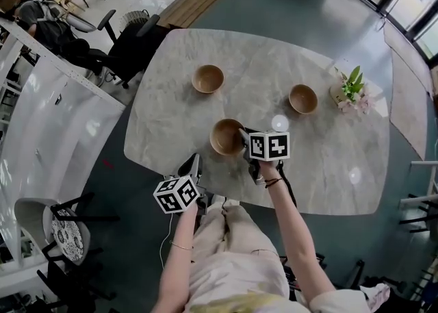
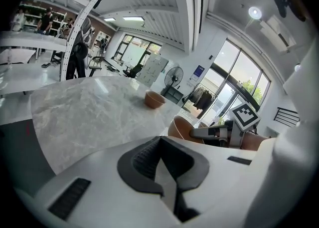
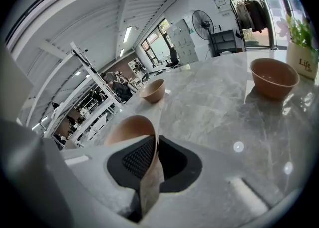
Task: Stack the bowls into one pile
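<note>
Gripping the near-right rim of the closest round tan bowl point(image 1: 226, 137), the right gripper point(image 1: 243, 137) has its jaws clenched on the thin wall, one ribbed black pad point(image 3: 137, 159) inside the bowl and the other outside. That bowl sits upright, mouth up, on the pale grey marble table point(image 1: 328, 161), near the edge closest to the person. Being round, it has no long axis to speak of; what matters is that its opening faces the ceiling and its wall runs edge-on between the pads, as the right gripper view shows.

Two more tan bowls of the same kind stand upright and well apart. One point(image 1: 302, 98) lies farther from the person and to the right; the other point(image 1: 207, 79) lies farther off and slightly left. Both are beyond the held bowl, so the carry probably goes away from the person, and the right-hand bowl looks the easier target for this arm.

Hovering just off the near table edge, the left gripper point(image 1: 194, 166) has its jaws drawn together on nothing and is near the held bowl but not touching it.

A small pot of green leaves and pink flowers point(image 1: 352, 89) stands just beyond the right-hand bowl.
</note>
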The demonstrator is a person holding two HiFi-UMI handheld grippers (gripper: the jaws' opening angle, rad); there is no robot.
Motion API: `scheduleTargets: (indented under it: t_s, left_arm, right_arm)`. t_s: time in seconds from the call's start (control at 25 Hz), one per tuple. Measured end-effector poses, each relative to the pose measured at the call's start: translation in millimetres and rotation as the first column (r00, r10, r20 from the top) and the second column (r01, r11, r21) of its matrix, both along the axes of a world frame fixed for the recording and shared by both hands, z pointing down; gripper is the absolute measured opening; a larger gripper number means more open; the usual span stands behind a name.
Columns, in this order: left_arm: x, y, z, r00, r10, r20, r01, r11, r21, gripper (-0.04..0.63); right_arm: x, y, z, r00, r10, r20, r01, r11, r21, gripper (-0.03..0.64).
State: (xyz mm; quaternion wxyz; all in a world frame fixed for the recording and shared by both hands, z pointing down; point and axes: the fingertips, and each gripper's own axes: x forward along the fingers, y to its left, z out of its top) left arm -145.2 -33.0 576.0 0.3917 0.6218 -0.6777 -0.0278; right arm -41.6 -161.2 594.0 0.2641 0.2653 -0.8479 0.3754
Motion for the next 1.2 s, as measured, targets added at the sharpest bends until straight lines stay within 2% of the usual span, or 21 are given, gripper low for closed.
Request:
scheduleTargets:
  t_s: [0.28,0.52,1.2]
  left_arm:
    - [-11.7,-5.3,-16.4,0.999,-0.036,0.007,0.036,0.998,0.048,0.000]
    - [-24.9,-16.6,-28.1,0.999,-0.033,0.022,0.032,0.997,0.070,0.000]
    - [-79.2,-85.2,-32.6,0.996,0.083,0.023,-0.085,0.993,0.080,0.000]
  right_arm:
    - [-5.8,-8.5,-18.6,0.998,0.033,0.056,-0.034,0.999,0.022,0.028]
    - [-17.7,-22.4,-30.4,0.993,0.068,0.097,-0.071,0.997,0.027,0.028]
    - [-70.4,-83.9,-44.5,0.961,0.230,0.154,-0.237,0.971,0.030,0.028]
